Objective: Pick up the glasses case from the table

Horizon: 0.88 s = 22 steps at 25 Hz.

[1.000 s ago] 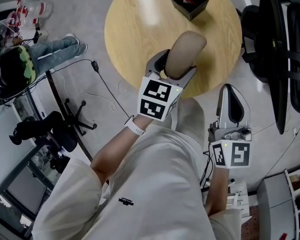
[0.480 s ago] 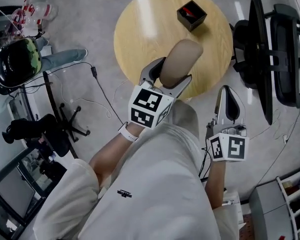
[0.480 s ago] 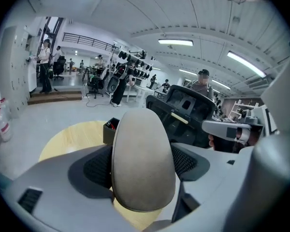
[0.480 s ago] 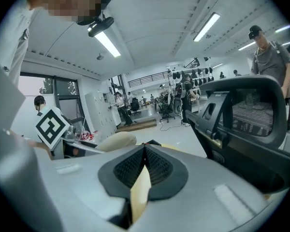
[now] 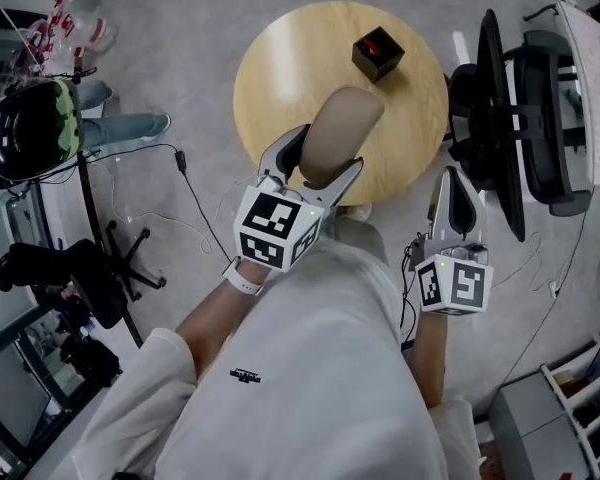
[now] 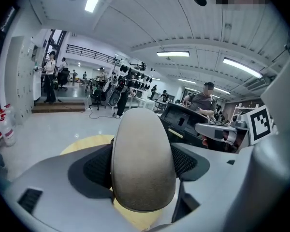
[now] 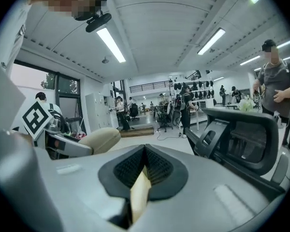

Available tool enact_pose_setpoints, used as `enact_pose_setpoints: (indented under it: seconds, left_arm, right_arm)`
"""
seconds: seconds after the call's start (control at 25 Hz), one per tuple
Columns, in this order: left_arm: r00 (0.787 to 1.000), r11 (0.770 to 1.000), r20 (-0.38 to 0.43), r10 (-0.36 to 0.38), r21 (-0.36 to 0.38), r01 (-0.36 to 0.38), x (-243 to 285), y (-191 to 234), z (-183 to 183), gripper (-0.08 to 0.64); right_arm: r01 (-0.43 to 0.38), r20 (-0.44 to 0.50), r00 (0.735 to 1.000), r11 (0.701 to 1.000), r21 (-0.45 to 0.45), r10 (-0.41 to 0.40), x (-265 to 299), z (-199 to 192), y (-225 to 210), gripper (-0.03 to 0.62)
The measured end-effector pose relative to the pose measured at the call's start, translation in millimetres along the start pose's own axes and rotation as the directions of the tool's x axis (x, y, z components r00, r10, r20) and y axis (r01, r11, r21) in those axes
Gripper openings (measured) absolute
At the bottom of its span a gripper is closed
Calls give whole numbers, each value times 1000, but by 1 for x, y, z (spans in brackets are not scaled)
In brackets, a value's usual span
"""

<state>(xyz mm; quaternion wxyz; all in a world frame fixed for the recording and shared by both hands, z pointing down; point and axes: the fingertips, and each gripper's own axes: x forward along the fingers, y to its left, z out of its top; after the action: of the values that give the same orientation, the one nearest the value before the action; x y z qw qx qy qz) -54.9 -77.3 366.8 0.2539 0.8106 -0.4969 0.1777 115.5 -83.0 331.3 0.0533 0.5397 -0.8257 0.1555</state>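
at the bottom of the head view, a person's white top [image 5: 310,388] fills the middle of the frame, and a white watch [image 5: 242,280] is worn on the left wrist. just above it, the left gripper [image 5: 315,158] is held out, its marker cube towards the camera. the glasses case [image 5: 340,133], a beige, rounded, oblong shell, is clamped between its jaws and juts up and away towards the frame's centre. in the left gripper view the case [image 6: 142,158] is seen end-on, squeezed on both sides by the black ribbed pads [image 6: 99,166], with the jaws parted only by the width of the case. the case is held in the air over the near edge of the table, whose wood shows below and behind it.

at the lower right of the head view, the right gripper [image 5: 452,180] is held beside the person's body, off the table's edge. in the right gripper view its jaws [image 7: 145,151] are pressed together at the tips and nothing is gripped; only a thin tan sliver is seen in the slit beneath them.

further off, the round wooden table [image 5: 280,58] stands on a grey floor. a small black box [image 5: 378,53] with something red inside sits near its far right edge, well apart from the case. a black office chair [image 5: 500,118] is seen at the right edge, and a black helmet-like object [image 5: 30,133] at the left.
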Motion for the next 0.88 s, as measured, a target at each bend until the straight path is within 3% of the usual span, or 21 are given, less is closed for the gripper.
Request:
enact_pose_setpoints:
  seconds: [0.32,0.52,0.68,0.88]
  left_arm:
    - [996,1000,88,24,12,-25,-43,1,24,380]
    - [990,999,139,38,5,-39,-62,3,33,380]
    - [985,999,169,36,6,-38,-73,2,40,380]
    - [979,999,197,52,-15,-50,-81,8,46,380]
  right_arm:
    - [-80,5,997,989,-127,81,-10,24,22,11]
    - [-105,17,994,991,-78,107,-12,32,32,11]
    - [-111,40,992,988,-110,116,-13,45,38,11]
    - [-213,29,975,964,-158,220,-11,54,54,11]
